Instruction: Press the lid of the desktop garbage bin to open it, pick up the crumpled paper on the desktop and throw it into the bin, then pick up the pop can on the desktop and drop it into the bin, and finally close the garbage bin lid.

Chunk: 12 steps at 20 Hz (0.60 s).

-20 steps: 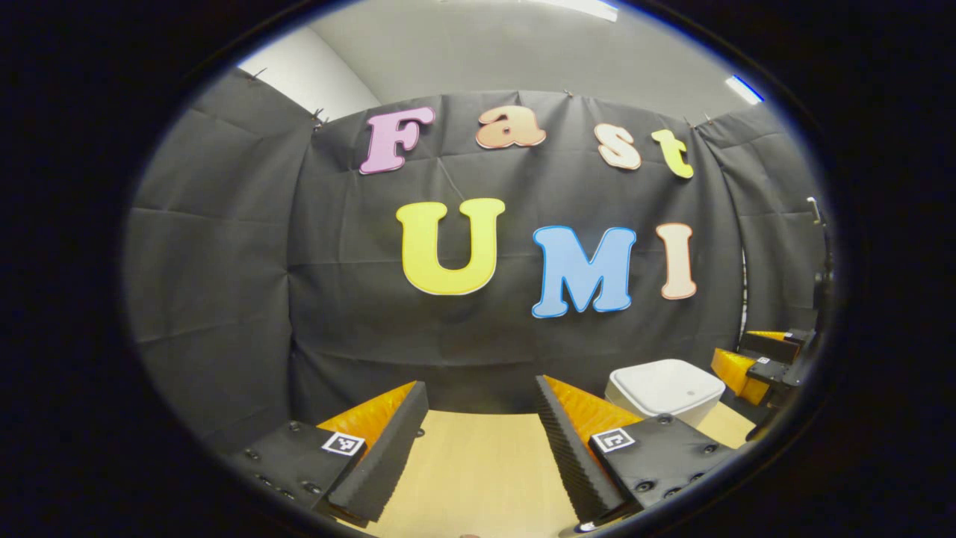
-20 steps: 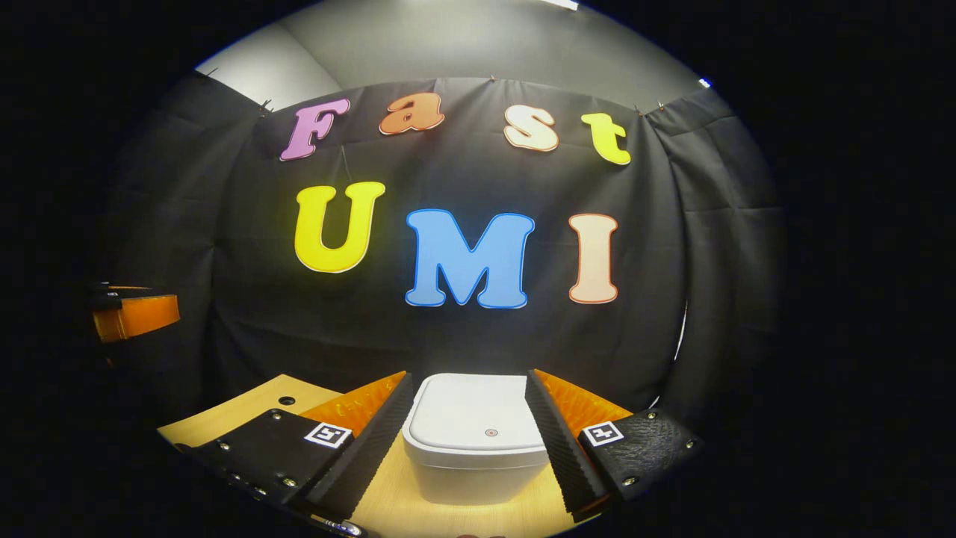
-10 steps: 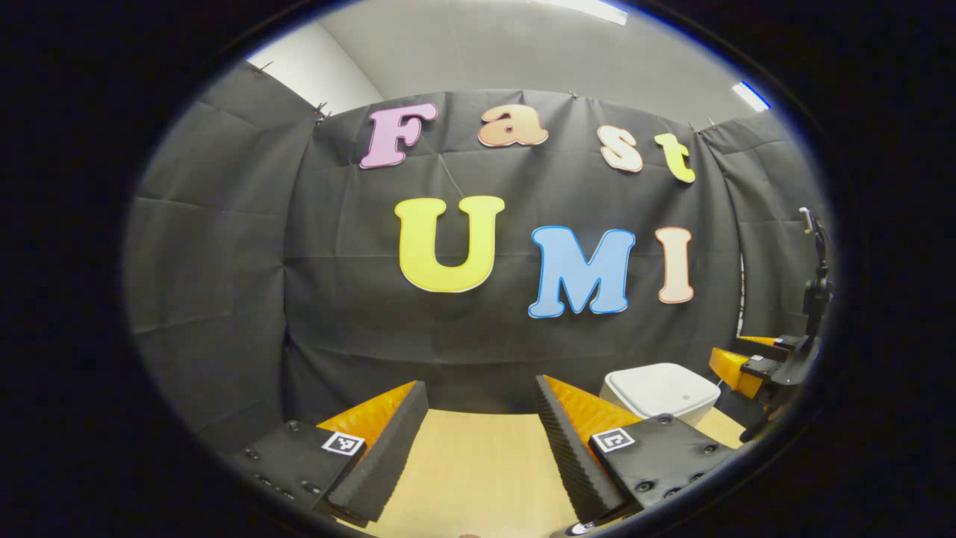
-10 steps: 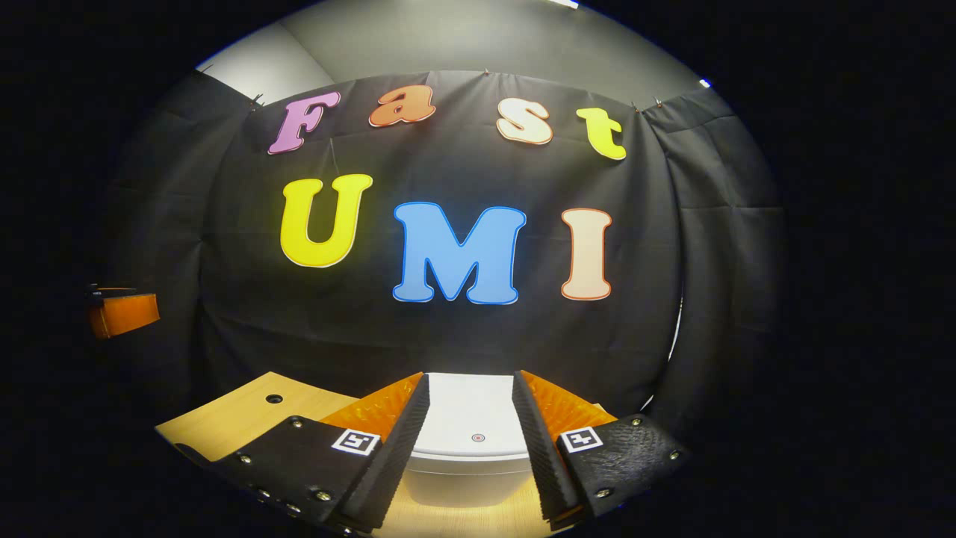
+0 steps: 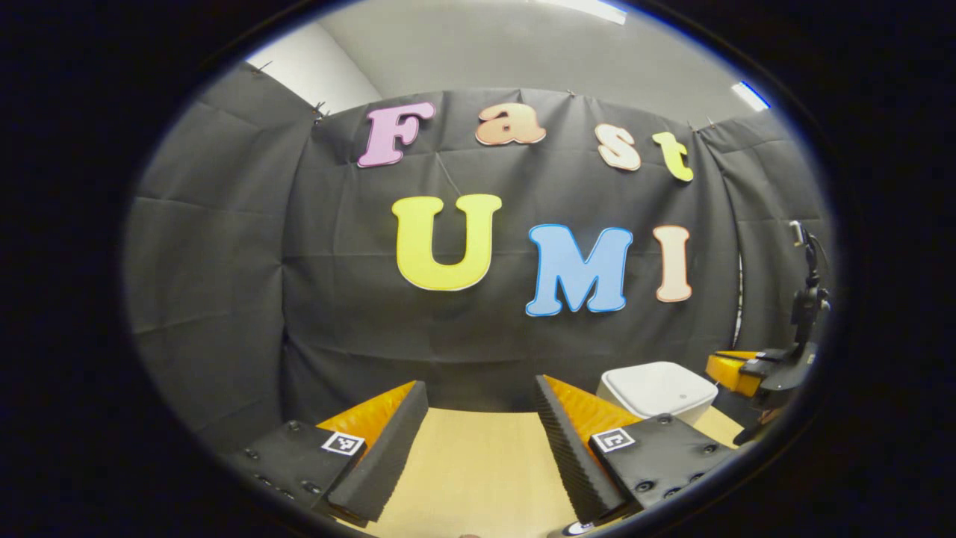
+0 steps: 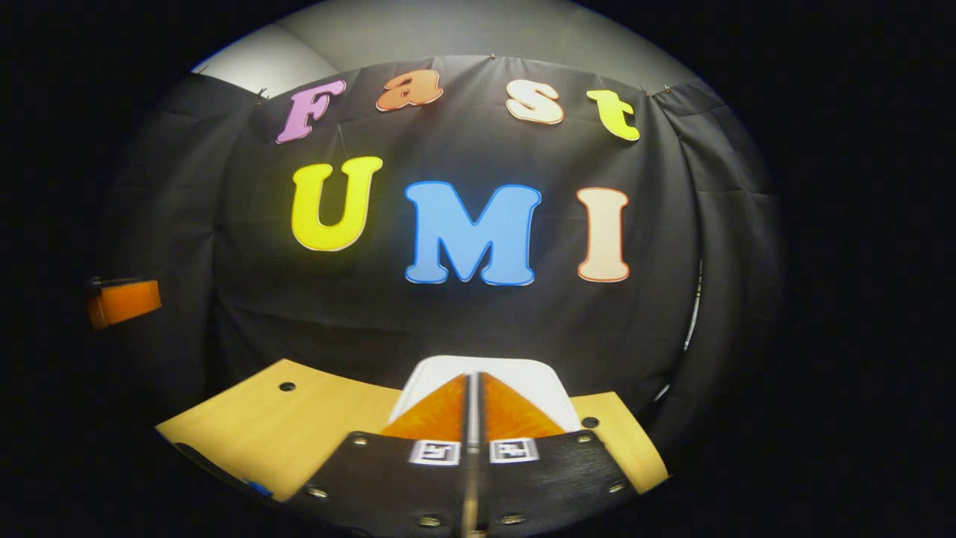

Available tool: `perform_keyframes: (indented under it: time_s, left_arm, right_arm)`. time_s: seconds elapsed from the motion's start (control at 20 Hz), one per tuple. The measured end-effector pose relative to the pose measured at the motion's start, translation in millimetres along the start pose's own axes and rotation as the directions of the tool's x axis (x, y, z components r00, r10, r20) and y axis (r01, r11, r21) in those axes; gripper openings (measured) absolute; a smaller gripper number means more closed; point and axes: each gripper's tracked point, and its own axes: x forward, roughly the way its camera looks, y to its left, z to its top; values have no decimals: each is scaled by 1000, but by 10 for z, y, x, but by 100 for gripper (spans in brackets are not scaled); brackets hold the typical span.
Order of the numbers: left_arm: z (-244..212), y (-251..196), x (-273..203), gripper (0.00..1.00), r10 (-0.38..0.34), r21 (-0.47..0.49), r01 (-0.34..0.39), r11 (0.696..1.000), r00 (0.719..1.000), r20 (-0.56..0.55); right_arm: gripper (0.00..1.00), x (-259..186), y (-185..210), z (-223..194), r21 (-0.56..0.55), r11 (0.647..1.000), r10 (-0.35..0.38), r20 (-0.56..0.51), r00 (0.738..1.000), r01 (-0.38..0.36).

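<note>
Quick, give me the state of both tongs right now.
Left tongs: open, holding nothing, above the table.
Right tongs: closed, empty, in front of the white bin lid.

You see a plain white plastic desktop garbage bin [image 5: 661, 388] with a closed white lid [image 6: 523, 373] on a pale yellow wooden bench [image 5: 478, 463] dotted with small dark round holes [image 6: 287, 386]. On your tongs sit small black-and-white square marker tags [image 5: 343, 443], and the booth's cloth wall [image 5: 224, 261] is black.
</note>
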Motion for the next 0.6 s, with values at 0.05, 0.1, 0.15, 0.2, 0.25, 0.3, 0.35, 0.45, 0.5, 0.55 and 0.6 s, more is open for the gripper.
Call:
perform_keyframes:
  time_s: [0.05, 0.1, 0.15, 0.2, 0.25, 0.3, 0.35, 0.45, 0.5, 0.55, 0.6]
  left_arm:
    - [15, -9, -13, 94, 2, 6, -2, 1000, 1000, 3]
    - [20, -14, -19, 94, 2, 11, -2, 1000, 1000, 4]
    - [22, -31, -28, 94, 1, 14, -1, 1000, 1000, 3]
    - [21, -44, -39, 94, 1, 17, -1, 1000, 1000, 3]
    - [19, -47, -52, 94, 2, 19, -3, 1000, 1000, 4]
    - [12, -46, -64, 94, 5, 20, -5, 1000, 1000, 4]
    - [11, -49, -80, 94, 7, 21, -7, 1000, 1000, 4]
    - [17, -60, -120, 94, 11, 25, -11, 1000, 1000, 6]
    - [28, -69, -133, 94, 13, 29, -13, 999, 1000, 8]
    - [35, -69, -140, 94, 15, 33, -15, 999, 1000, 9]
    - [36, -76, -153, 94, 16, 36, -17, 999, 1000, 10]
  right_arm:
    - [1, 34, 13, -28, 18, 1000, 8, -11, 1000, -7]
    - [2, 48, 15, -56, 33, 999, 15, -23, 1000, -14]
    - [2, 60, 7, -73, 40, 999, 19, -31, 999, -18]
    - [2, 82, -9, -95, 43, 999, 20, -38, 999, -18]
    - [2, 102, -18, -128, 46, 999, 24, -46, 999, -22]
    - [2, 134, -38, -151, 47, 999, 24, -54, 998, -21]
    - [2, 162, -48, -195, 50, 998, 25, -64, 998, -22]
    - [2, 226, -48, -277, 61, 998, 36, -88, 995, -31]
    - [2, 258, -45, -316, 66, 997, 42, -102, 994, -35]
    - [2, 278, -50, -364, 69, 997, 43, -112, 993, -36]
    - [2, 302, -50, -400, 73, 997, 45, -119, 992, -37]
